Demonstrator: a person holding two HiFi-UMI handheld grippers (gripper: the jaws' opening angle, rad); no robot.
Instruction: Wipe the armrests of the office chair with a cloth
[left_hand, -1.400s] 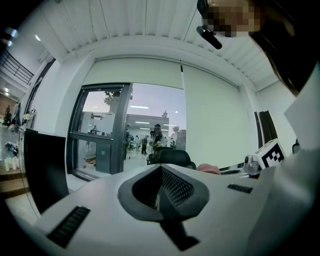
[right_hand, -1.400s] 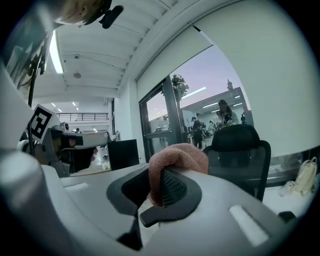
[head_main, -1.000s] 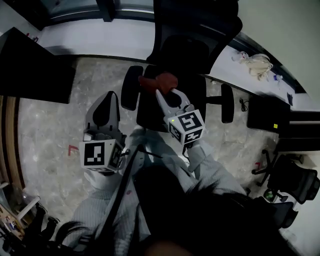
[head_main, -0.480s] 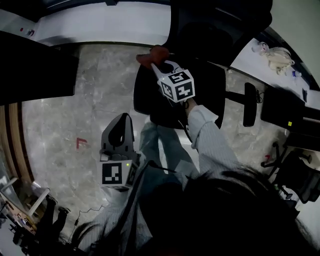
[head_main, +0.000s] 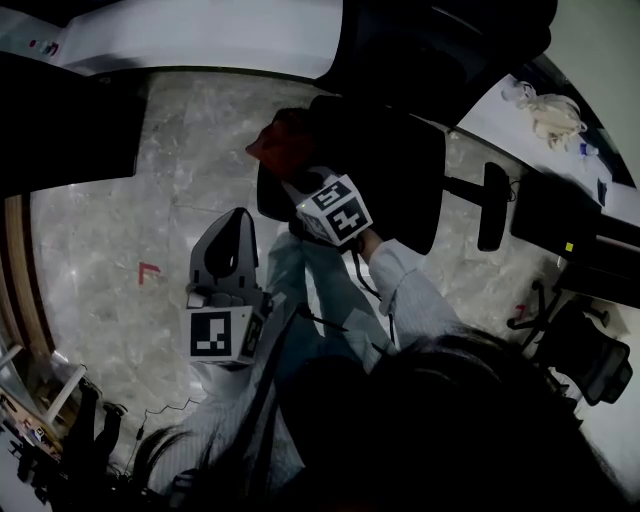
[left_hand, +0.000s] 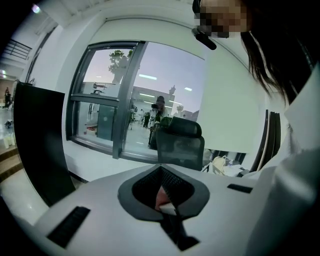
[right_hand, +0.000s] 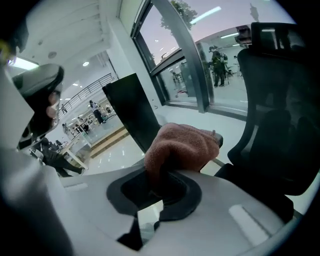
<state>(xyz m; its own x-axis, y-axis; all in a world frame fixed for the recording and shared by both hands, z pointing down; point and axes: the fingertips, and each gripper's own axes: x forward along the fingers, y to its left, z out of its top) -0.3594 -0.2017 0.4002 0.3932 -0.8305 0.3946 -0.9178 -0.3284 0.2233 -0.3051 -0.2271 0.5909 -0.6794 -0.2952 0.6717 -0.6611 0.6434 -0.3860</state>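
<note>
A black office chair (head_main: 400, 150) stands ahead of me in the head view. Its left armrest (head_main: 266, 195) is partly covered by a reddish cloth (head_main: 280, 140); its right armrest (head_main: 492, 205) is bare. My right gripper (head_main: 298, 172) is shut on the cloth and holds it on the left armrest's far end. In the right gripper view the bunched cloth (right_hand: 182, 145) fills the jaws of the right gripper (right_hand: 160, 185), with the armrest tip (right_hand: 217, 140) under it. My left gripper (head_main: 235, 228) hangs lower left of the chair, shut and holding nothing, pointed at a distant chair (left_hand: 180, 142).
A dark panel (head_main: 60, 130) stands at the left over the marble floor (head_main: 110, 260). At right are a white desk (head_main: 520, 120) with a bag (head_main: 552, 112), a black box (head_main: 555, 220) and another chair base (head_main: 585, 350). Big windows (left_hand: 107, 95) lie ahead.
My right gripper has carried the cloth from the seat area leftward onto the left armrest and drawn it nearer to me. The left gripper stays low at the left.
</note>
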